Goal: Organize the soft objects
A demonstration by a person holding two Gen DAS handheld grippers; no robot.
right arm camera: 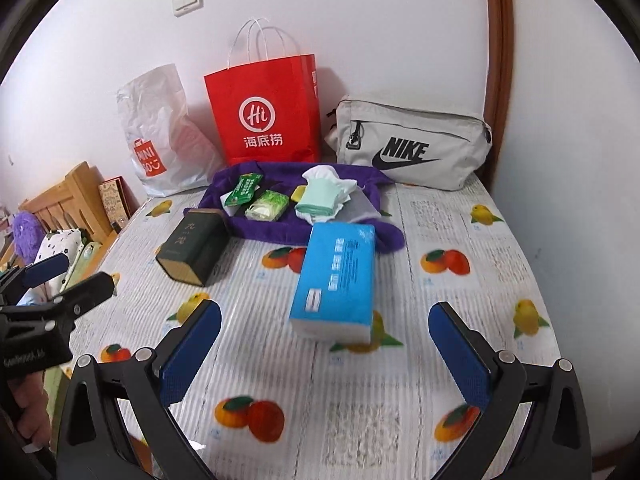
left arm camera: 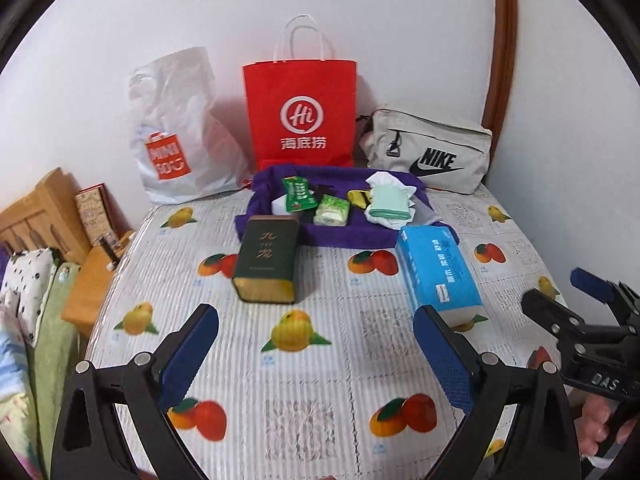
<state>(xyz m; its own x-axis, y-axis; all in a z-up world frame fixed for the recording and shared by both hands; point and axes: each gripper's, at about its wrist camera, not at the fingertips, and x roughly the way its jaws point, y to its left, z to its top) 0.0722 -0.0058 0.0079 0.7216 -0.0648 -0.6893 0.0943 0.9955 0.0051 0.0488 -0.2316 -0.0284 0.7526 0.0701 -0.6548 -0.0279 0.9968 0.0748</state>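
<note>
A purple towel (left arm camera: pixel 344 236) (right arm camera: pixel 280 236) lies at the back of the table. On it rest a green snack packet (left arm camera: pixel 298 194), a small green tissue pack (left arm camera: pixel 331 211), a yellow item (left arm camera: pixel 358 198) and a mint-green folded cloth (left arm camera: pixel 390 204) (right arm camera: pixel 320 198) over white fabric. A blue tissue pack (left arm camera: pixel 438 268) (right arm camera: pixel 336 280) and a dark green tin (left arm camera: pixel 266 264) (right arm camera: pixel 192 246) lie in front of the towel. My left gripper (left arm camera: pixel 316 356) (right arm camera: pixel 68 276) hovers open and empty short of the tin. My right gripper (right arm camera: pixel 326 356) (left arm camera: pixel 568 292) is open and empty just short of the blue pack.
Against the wall stand a white plastic bag (left arm camera: pixel 180 132), a red paper bag (left arm camera: pixel 300 116) and a grey Nike pouch (left arm camera: pixel 428 152). The fruit-print tablecloth (left arm camera: pixel 320 400) covers the table. A wooden bed frame (left arm camera: pixel 44 212) and bedding lie left of the table's edge.
</note>
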